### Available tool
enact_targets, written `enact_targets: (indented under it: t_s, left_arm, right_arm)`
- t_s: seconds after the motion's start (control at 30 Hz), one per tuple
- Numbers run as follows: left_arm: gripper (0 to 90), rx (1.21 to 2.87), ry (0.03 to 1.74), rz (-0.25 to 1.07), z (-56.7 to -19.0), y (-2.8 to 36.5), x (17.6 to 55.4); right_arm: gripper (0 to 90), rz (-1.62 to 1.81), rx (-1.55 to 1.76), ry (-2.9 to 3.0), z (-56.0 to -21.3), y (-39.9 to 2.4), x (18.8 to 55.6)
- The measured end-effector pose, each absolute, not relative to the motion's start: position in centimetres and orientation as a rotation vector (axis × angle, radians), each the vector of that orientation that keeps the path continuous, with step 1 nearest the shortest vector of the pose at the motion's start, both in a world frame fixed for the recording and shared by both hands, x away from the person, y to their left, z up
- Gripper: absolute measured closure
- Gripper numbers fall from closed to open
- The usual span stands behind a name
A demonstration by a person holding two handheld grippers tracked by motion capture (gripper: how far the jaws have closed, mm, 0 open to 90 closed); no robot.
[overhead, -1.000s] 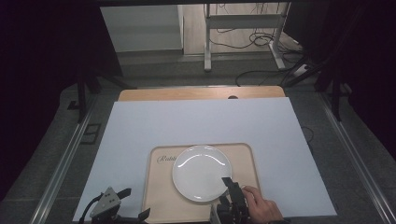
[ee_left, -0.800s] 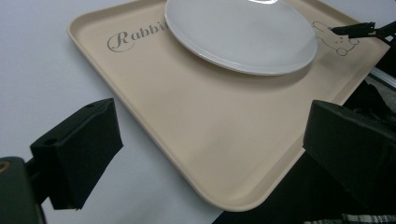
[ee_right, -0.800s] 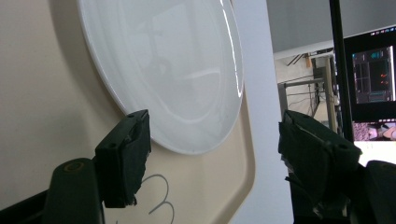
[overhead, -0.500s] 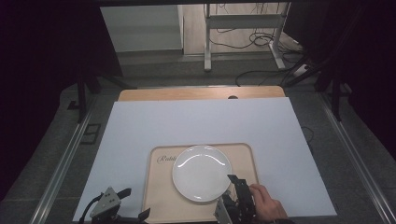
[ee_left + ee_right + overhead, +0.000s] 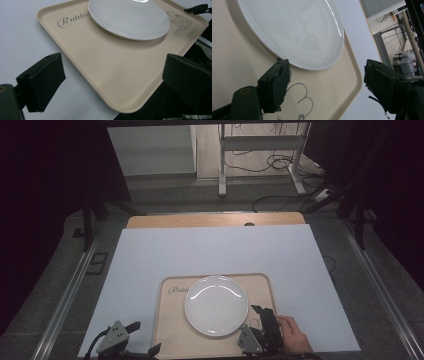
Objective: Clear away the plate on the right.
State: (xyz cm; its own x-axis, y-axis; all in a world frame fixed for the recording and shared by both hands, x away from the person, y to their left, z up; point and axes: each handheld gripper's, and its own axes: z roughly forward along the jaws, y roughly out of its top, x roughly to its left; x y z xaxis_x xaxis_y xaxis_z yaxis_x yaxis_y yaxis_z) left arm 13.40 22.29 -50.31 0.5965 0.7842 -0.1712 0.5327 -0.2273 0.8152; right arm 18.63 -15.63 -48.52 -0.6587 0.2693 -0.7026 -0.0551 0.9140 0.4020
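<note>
Jaws on both grippers stand wide apart, grasping nothing. On the white table cover [image 5: 210, 247] a beige tray [image 5: 172, 332] sits at six o'clock, and a white plate [image 5: 216, 305] rests at its centre. At five o'clock the right gripper [image 5: 261, 322], held by a hand [image 5: 292, 337], hovers over the tray's corner just beside the plate's rim. At seven o'clock the left gripper [image 5: 132, 340] sits beside the tray's near left corner.

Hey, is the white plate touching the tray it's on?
Touching. In the left gripper view the white plate sits flat on the beige tray, with no gap under its near rim.
</note>
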Motion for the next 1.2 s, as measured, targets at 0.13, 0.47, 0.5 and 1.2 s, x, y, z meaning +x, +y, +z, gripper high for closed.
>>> enact_targets:
  t_s: [0.13, 0.47, 0.5, 1.2]
  left_arm:
    - [4.1, 1.904, 1.055, 0.344, -50.3, 22.3, 13.4]
    - [4.1, 1.906, 1.053, 0.346, -50.3, 22.3, 13.4]
    - [4.1, 1.906, 1.054, 0.345, -50.3, 22.3, 13.4]
    - [4.1, 1.908, 1.056, 0.345, -50.3, 22.3, 13.4]
  right_arm:
    - [19.1, 0.524, 0.197, 2.257, -48.3, -16.1, 18.9]
    - [16.3, 0.591, 0.308, 2.298, -47.8, -17.3, 19.2]
    - [16.3, 0.588, 0.305, 2.311, -47.7, -17.5, 19.3]
    - [5.5, 0.725, 0.517, 2.341, -47.1, -20.5, 20.1]
